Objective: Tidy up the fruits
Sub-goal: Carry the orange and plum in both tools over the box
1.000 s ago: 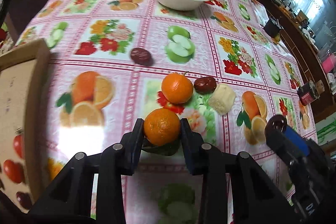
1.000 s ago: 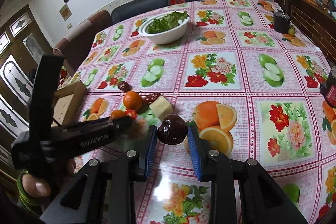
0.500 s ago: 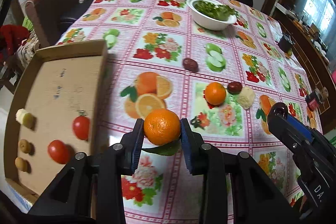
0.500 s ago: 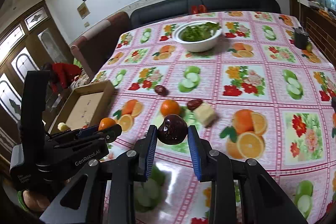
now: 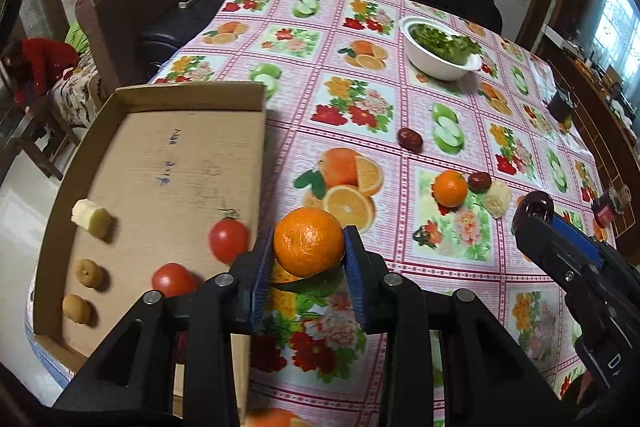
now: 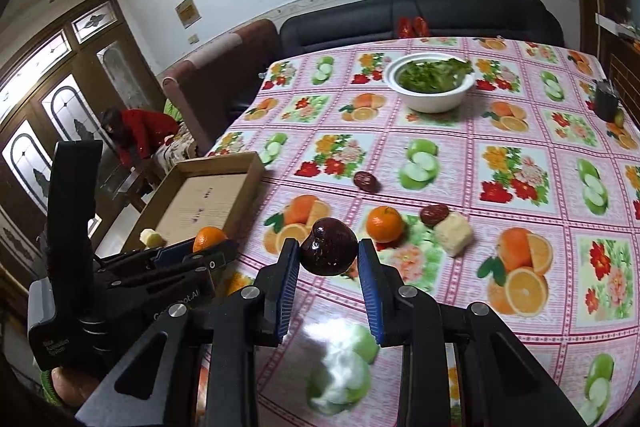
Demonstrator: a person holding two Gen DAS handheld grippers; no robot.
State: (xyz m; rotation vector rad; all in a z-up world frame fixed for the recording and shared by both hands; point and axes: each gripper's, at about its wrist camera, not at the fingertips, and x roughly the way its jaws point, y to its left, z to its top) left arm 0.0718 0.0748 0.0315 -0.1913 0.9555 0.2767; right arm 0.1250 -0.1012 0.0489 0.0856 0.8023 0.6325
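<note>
My left gripper [image 5: 308, 251] is shut on an orange [image 5: 309, 241] with a green leaf under it, held above the tablecloth just right of the cardboard tray [image 5: 168, 163]. The tray holds two tomatoes [image 5: 228, 239], a pale fruit chunk [image 5: 92, 221] and two small brown fruits [image 5: 90, 273]. My right gripper [image 6: 329, 255] is shut on a dark red-brown fruit [image 6: 329, 251], raised over the table. On the cloth lie another orange [image 6: 384, 223], two dark red dates [image 6: 365, 181] [image 6: 434, 214] and a pale fruit chunk [image 6: 453, 233]. The left gripper [image 6: 200, 253] with its orange shows at the right wrist view's left.
A white bowl of greens [image 6: 432, 83] stands far back on the fruit-print tablecloth [image 6: 520, 187]. A dark cup [image 6: 606, 101] sits at the right edge. A sofa and armchair lie beyond the table. A person in red [image 6: 136, 131] bends down at the left.
Both grippers rose and drew back toward the left with their fruit. The cardboard tray and its contents came fully into the left wrist view.
</note>
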